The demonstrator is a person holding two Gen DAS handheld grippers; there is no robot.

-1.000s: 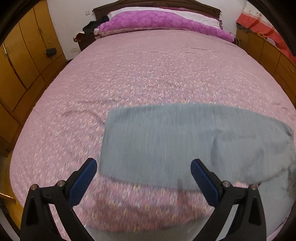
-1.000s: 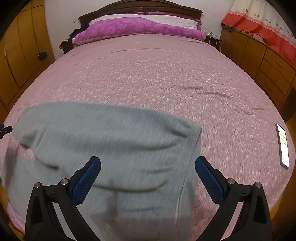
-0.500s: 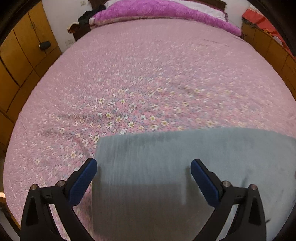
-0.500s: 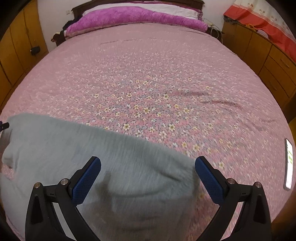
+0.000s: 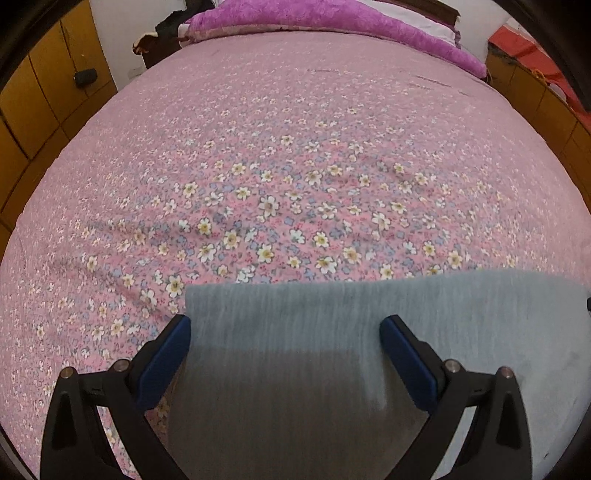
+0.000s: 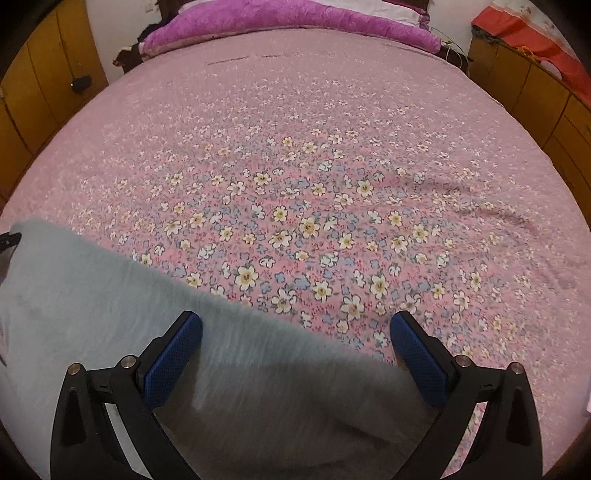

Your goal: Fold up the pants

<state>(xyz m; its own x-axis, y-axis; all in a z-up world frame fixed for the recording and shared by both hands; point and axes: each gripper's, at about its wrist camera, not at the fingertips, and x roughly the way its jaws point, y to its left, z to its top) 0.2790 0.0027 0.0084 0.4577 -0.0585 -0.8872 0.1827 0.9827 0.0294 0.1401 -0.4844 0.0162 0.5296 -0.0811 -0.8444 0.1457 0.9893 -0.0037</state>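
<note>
Grey pants [image 5: 332,350] lie flat on the pink flowered bedspread [image 5: 295,166], near the bed's front edge. My left gripper [image 5: 284,328] is open and empty, low over the pants' left end, its left finger at the cloth's left edge. In the right wrist view the pants [image 6: 147,314] fill the lower left. My right gripper [image 6: 295,328] is open and empty over their right end; the cloth's far edge runs diagonally between its fingers.
A purple pillow [image 5: 332,18] lies at the headboard. Wooden cabinets [image 5: 44,92] stand left of the bed and wooden drawers [image 6: 535,92] right of it, with red cloth [image 6: 535,55] on top. The bedspread [image 6: 332,147] stretches beyond the pants.
Both grippers have moved down and forward over the pants, which now sit lower and larger in both views. Both stay open. The phone at the right is out of view.
</note>
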